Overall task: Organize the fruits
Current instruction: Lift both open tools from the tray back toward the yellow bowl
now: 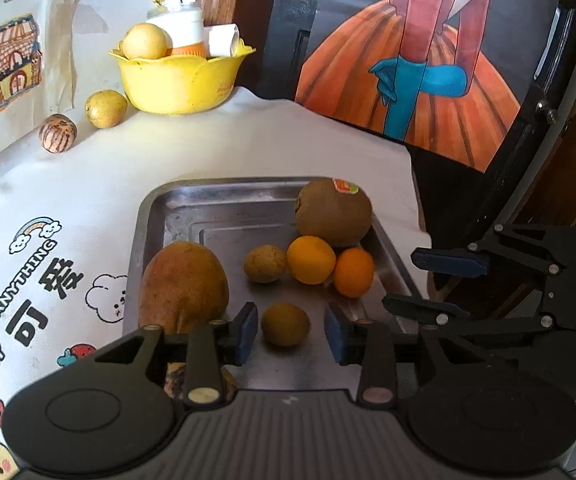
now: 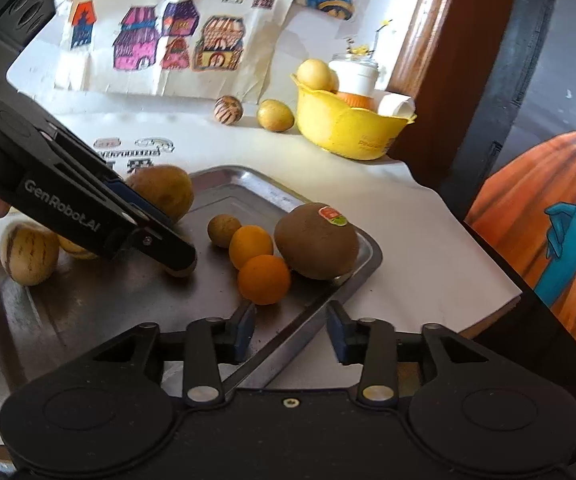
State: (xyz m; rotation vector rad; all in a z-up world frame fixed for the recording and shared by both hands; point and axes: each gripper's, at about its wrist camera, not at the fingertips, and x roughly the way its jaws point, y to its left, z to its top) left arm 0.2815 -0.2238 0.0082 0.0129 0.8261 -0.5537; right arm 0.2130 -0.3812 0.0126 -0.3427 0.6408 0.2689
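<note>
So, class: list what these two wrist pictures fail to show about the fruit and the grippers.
- Striped fruit on the tray: left wrist view hides nearly all of it behind the left gripper.
- Small brown fruit: right wrist view, hidden behind the left gripper's finger.
- Yellow bowl: both views, its wall hides what lies lower inside.
- Right gripper: left wrist view, body cut off at the frame's edge.

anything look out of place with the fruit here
Yes: a yellow fruit and a striped one sit loose on the tablecloth beside the yellow bowl, away from the fruit gathered on the metal tray.
</note>
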